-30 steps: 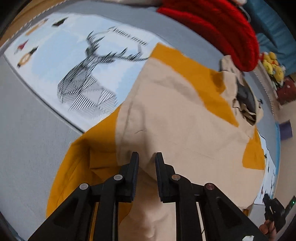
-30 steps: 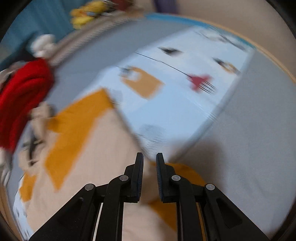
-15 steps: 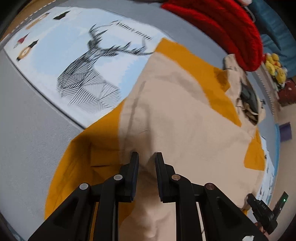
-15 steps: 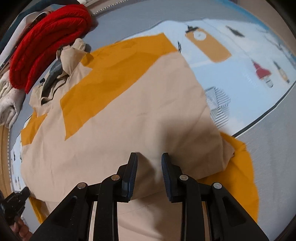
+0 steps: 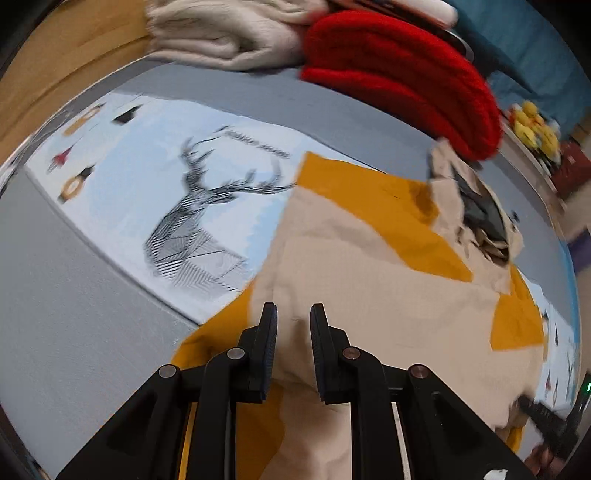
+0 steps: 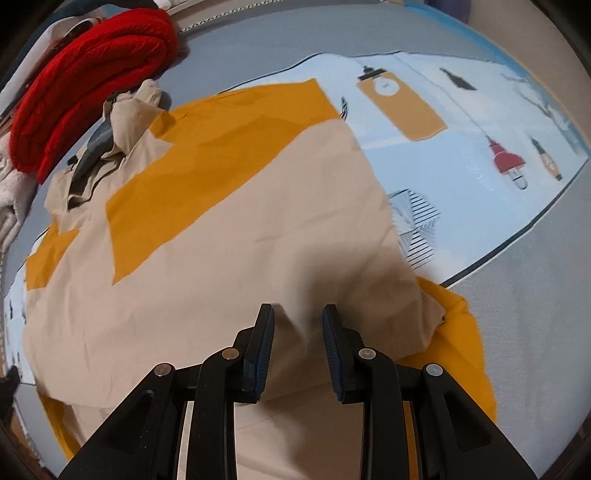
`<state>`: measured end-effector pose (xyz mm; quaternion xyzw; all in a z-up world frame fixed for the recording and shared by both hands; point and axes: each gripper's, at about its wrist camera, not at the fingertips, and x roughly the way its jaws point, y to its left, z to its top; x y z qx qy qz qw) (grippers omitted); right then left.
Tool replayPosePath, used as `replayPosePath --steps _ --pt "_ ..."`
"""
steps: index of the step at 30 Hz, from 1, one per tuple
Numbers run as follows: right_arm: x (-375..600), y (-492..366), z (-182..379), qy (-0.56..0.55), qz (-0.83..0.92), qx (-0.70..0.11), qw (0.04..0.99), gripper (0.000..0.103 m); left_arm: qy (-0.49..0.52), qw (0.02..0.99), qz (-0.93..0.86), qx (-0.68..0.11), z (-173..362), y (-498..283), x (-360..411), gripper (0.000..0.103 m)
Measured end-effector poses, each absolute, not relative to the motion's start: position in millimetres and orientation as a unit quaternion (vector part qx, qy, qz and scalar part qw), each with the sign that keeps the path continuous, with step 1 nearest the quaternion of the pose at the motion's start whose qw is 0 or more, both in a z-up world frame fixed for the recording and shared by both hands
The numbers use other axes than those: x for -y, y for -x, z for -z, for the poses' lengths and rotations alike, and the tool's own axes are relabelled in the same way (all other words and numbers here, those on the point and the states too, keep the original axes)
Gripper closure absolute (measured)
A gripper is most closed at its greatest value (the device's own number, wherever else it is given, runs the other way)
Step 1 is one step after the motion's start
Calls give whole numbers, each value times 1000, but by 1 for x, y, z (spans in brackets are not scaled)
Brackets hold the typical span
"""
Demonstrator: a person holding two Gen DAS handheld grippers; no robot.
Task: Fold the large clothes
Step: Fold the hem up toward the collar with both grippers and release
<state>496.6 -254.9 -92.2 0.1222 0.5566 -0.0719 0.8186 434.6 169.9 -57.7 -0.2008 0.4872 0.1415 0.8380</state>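
A large beige and mustard-yellow garment [image 5: 369,280] lies spread on the bed, its collar at the far end by the red knit; it also fills the right wrist view [image 6: 229,236]. My left gripper [image 5: 293,314] is shut on a raised pinch of the beige cloth near the garment's left edge. My right gripper [image 6: 298,314] has its jaws a little apart over the beige cloth near the right edge, with no cloth pinched between them. The garment's near hem is hidden under both grippers.
A folded red knit [image 5: 406,70] and a cream knit [image 5: 229,33] lie at the bed's far side. The grey bedspread [image 5: 74,302] has a light-blue printed panel with a deer [image 5: 192,221]. Yellow soft toys [image 5: 535,125] sit far right.
The right gripper's jaws have opened wider and let go of the cloth it held a second ago. The left gripper stays shut on the cloth and its view has tilted up.
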Motion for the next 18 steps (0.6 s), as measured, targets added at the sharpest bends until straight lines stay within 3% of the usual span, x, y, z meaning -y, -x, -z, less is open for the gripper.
replayPosePath --steps 8,11,15,18 --pt "224 -500 101 -52 21 -576 815 74 165 781 -84 -597 113 -451 -144 82" --pt "221 -496 93 -43 22 -567 823 74 184 786 -82 -585 103 -449 -147 81" --pt "213 -483 65 -9 12 -523 852 74 192 819 -69 -536 69 -439 -148 69" --pt "206 -464 44 18 2 -499 867 74 191 836 -68 -510 54 -429 -142 69"
